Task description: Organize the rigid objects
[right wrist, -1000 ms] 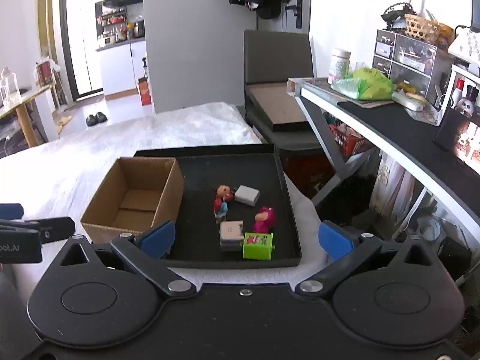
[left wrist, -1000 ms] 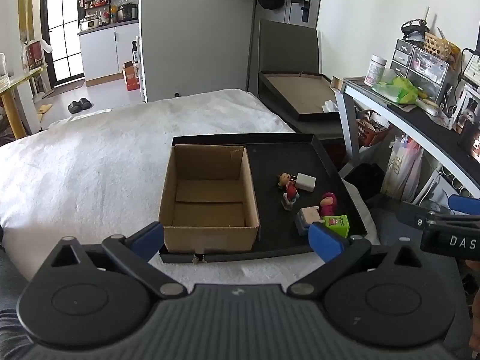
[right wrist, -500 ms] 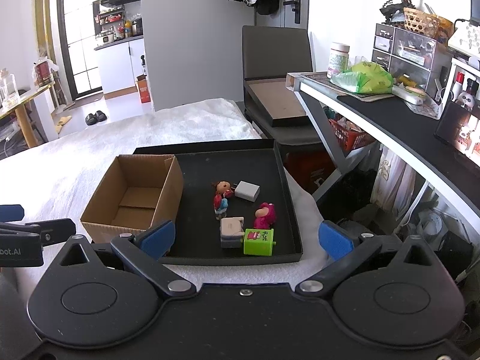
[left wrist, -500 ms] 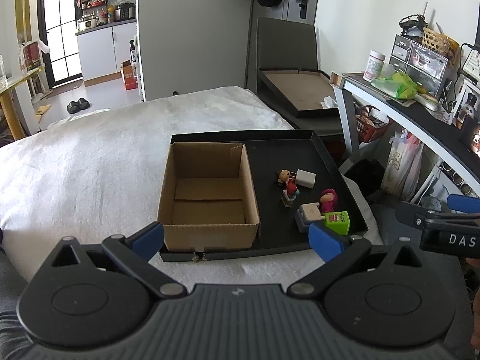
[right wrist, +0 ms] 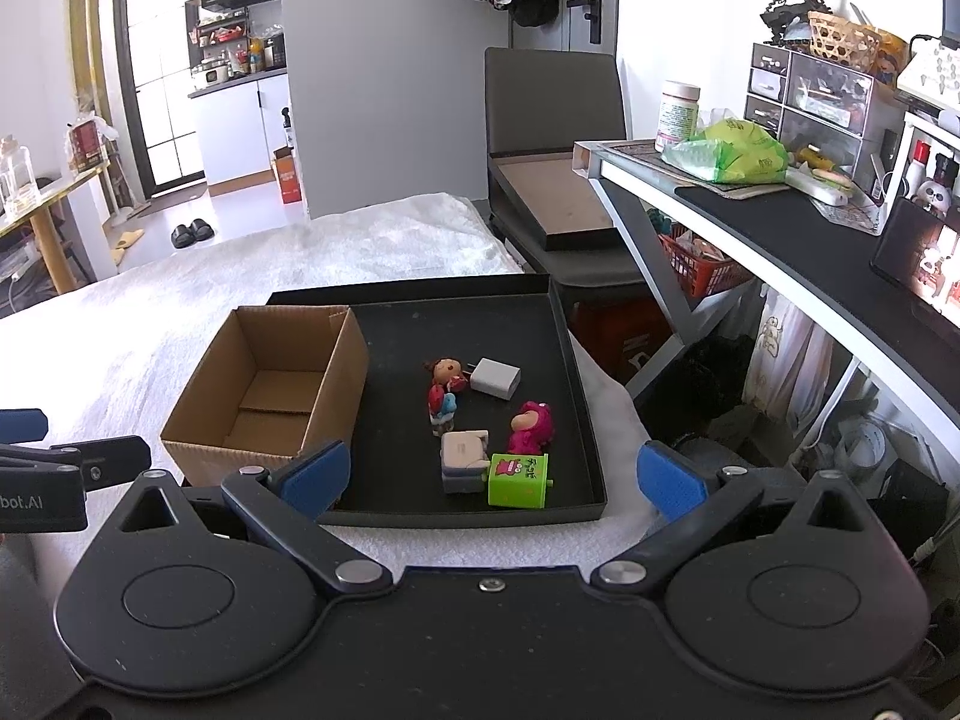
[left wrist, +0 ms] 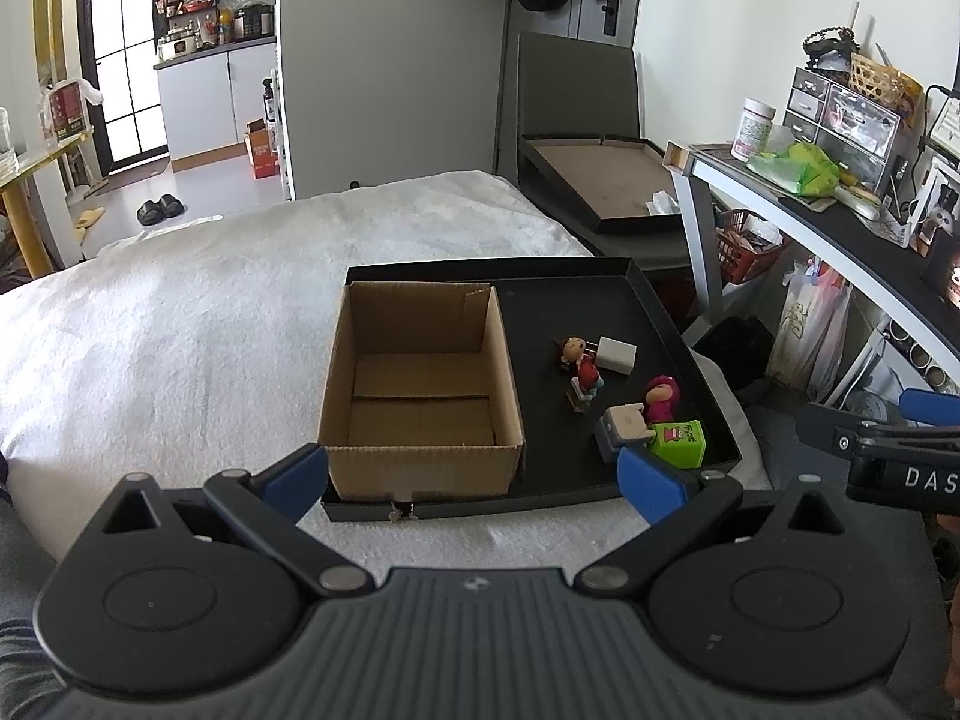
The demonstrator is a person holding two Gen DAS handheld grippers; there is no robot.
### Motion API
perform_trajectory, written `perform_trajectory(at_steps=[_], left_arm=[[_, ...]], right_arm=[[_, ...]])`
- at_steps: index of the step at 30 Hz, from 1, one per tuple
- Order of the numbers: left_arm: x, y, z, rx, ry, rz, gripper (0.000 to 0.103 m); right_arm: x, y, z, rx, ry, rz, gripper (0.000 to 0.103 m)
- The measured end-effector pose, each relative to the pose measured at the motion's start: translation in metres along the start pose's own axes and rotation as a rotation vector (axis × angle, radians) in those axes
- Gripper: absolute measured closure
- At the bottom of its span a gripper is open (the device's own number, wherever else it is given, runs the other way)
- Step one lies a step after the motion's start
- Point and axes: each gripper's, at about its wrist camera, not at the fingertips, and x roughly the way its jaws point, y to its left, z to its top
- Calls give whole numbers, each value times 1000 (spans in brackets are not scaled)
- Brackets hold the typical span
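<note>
A black tray [right wrist: 576, 360] lies on the white bed; it also shows in the left wrist view [left wrist: 666, 324]. In it stands an empty open cardboard box [right wrist: 270, 384] [left wrist: 420, 384] on the left. Right of it lie a small doll figure [right wrist: 445, 387] [left wrist: 579, 363], a white charger [right wrist: 495, 378] [left wrist: 617, 354], a pink plush figure [right wrist: 530, 427] [left wrist: 660, 396], a grey-white block [right wrist: 462, 461] [left wrist: 621, 429] and a green cube [right wrist: 519, 480] [left wrist: 681, 443]. My left gripper [left wrist: 474, 477] is open and empty before the tray's near edge. My right gripper [right wrist: 492, 477] is open and empty, above the near edge.
The white fleece bed cover [left wrist: 180, 324] spreads left of the tray. A desk [right wrist: 810, 240] with bottles, drawers and a green bag stands to the right. A grey chair [right wrist: 552, 120] holding a flat box stands behind the bed.
Both grippers have drifted slightly nearer to the tray and a little higher. The objects in the tray have not moved. Both grippers stay open.
</note>
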Motion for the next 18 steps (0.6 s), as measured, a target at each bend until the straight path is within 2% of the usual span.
perform_trajectory(at_steps=[18], left_arm=[[1, 0, -1, 3, 5, -2, 1]], right_arm=[[2, -3, -1, 3, 6, -6, 0]])
